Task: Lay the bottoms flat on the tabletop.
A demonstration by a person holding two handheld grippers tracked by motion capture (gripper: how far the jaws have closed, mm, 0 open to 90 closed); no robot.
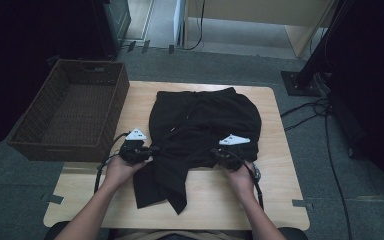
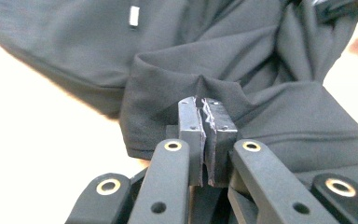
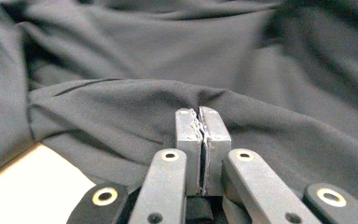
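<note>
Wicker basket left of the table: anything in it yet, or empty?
Empty. The high view looks straight into the wicker basket and shows only its bare woven floor; the black garment lies on the table.

A light wooden table [image 1: 275,200] on grey carpet carries rumpled black shorts [image 1: 200,125] at its centre, while a brown wicker basket [image 1: 70,110] overhangs its 9 o'clock edge.

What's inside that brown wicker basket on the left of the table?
The brown woven wicker basket holds nothing visible: its woven floor and far wall are bare. The strip of floor just behind its near wall is hidden by that wall.
</note>
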